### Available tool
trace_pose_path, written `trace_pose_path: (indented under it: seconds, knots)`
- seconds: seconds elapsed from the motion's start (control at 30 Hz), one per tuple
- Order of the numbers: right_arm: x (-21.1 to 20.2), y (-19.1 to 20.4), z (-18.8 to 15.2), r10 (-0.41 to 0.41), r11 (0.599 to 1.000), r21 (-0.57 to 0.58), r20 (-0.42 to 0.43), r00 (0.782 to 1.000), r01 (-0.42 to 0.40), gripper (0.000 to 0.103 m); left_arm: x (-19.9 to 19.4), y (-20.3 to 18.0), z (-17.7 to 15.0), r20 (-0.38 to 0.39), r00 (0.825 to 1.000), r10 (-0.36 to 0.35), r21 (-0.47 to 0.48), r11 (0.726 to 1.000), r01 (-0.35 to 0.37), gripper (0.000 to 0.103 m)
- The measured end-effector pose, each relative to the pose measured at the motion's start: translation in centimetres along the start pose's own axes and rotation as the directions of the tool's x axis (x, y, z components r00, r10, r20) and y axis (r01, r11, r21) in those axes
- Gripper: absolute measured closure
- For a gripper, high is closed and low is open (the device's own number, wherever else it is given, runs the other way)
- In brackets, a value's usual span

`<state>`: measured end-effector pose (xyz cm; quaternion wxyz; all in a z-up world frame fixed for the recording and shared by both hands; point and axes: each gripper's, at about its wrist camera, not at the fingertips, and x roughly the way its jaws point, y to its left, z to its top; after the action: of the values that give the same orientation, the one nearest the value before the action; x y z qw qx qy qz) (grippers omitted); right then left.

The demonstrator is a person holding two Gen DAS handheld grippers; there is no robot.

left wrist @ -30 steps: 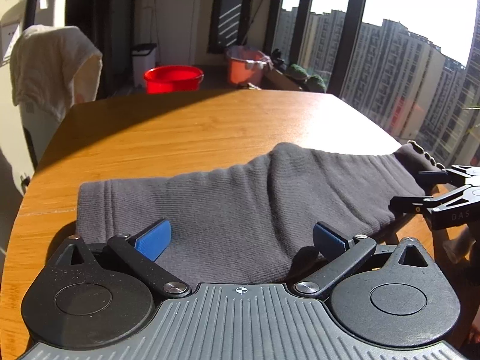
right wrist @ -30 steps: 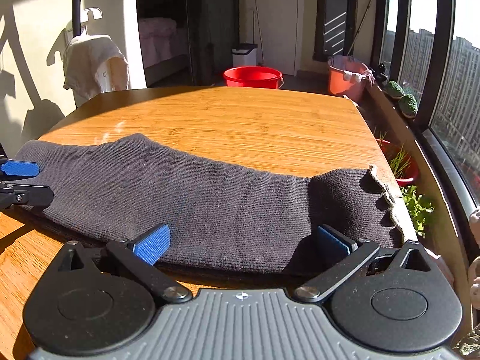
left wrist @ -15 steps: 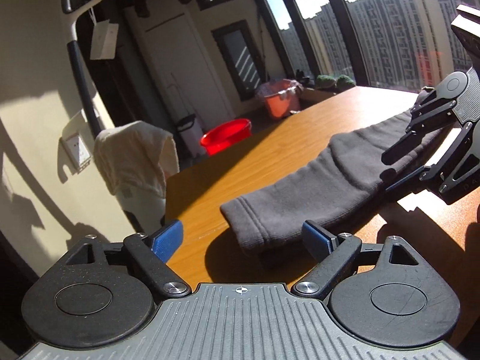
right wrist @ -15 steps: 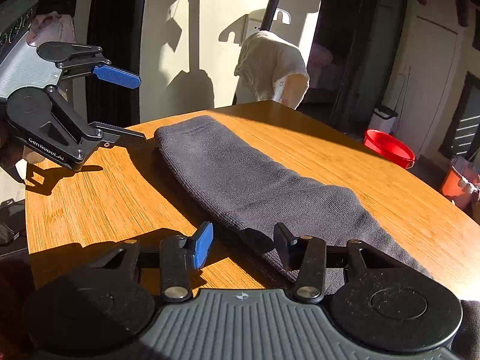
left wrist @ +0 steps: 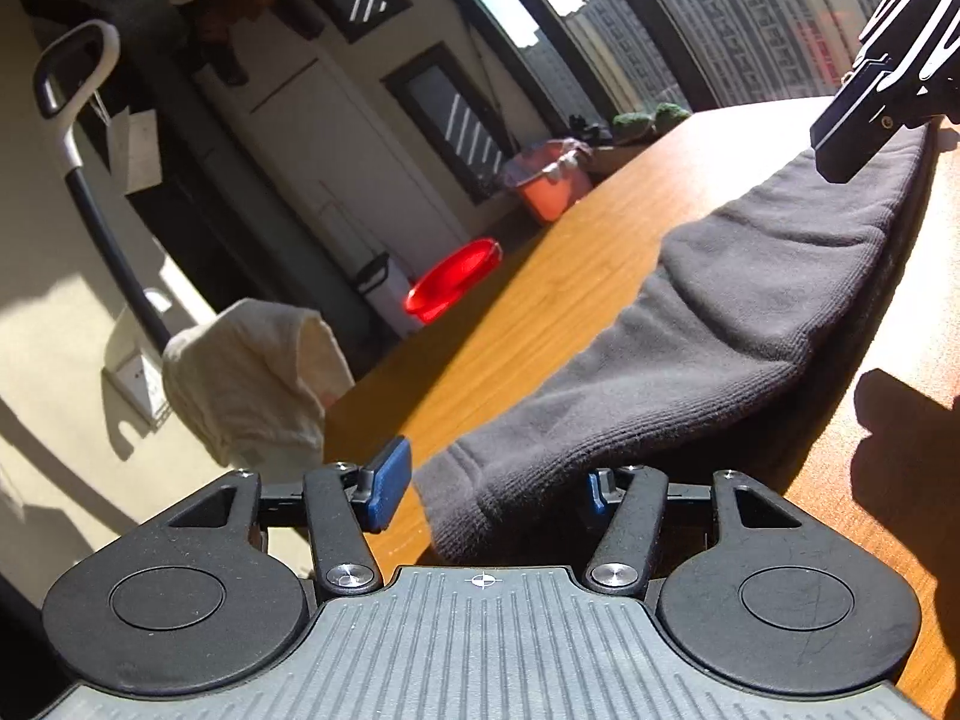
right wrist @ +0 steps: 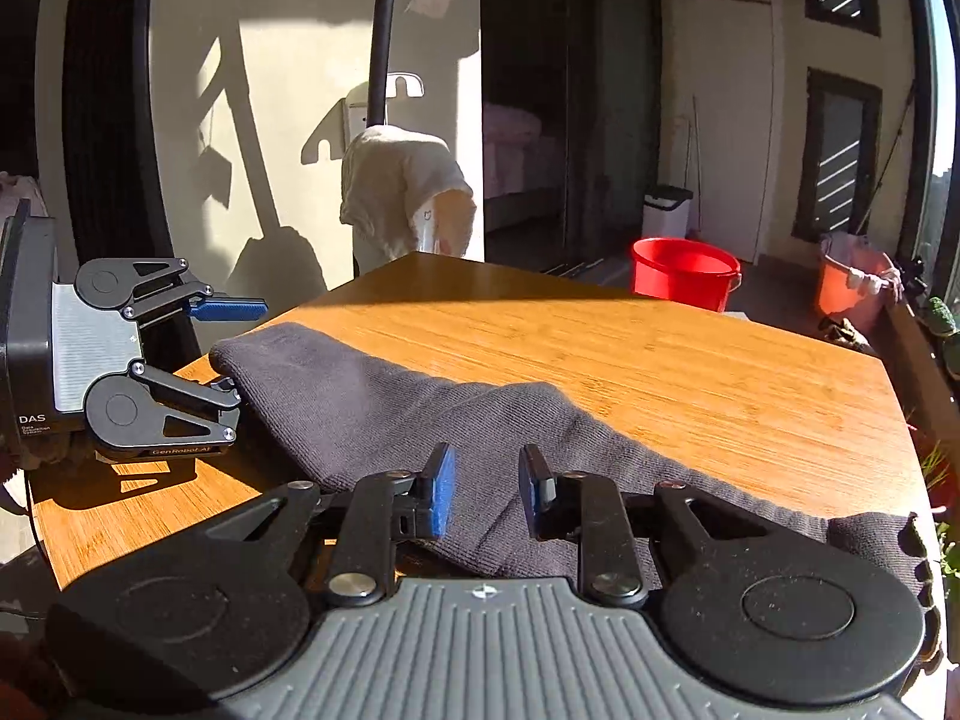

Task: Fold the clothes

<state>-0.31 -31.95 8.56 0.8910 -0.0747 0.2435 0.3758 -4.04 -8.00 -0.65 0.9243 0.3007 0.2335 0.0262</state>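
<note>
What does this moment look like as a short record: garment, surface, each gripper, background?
garment: dark grey knit garment, folded into a long band, lying flat
surface: wooden table
left gripper: open, fingers astride the garment's ribbed end, one above and one below
right gripper: open, fingers narrowly apart over the garment's near edge, cloth not clamped
background: red bucket, orange basin, pale cloth draped on a stand

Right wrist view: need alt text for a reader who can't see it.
A long dark grey garment lies folded across a wooden table, with the open right gripper at its near edge. The left gripper, also open, straddles the garment's far end, and a red bucket stands on the floor beyond.
</note>
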Motion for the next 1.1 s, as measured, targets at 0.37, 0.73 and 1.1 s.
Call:
trace_pose_path:
  seconds: [0.37, 0.73, 1.1]
  knots:
    - [-5.4, -13.9, -4.3, -0.263, 0.859, 0.413, -0.152, 0.953, 0.303, 0.058, -0.2, 1.6, 1.8, 0.058, 0.994, -0.088, -0.146, 0.985, 0.095, 0.06]
    - [2.9, -17.7, 6.2, -0.334, 0.89, 0.36, 0.095, 0.938, 0.28, 0.068, 8.2, 10.3, 4.8, -0.031, 0.999, 0.032, -0.381, 0.924, -0.041, 0.049]
    - [-0.4, -11.5, -0.9, -0.147, 0.95, 0.259, -0.128, 0.981, 0.176, 0.034, 2.1, 7.8, 0.8, 0.038, 0.912, -0.409, -0.699, 0.641, 0.317, 0.009]
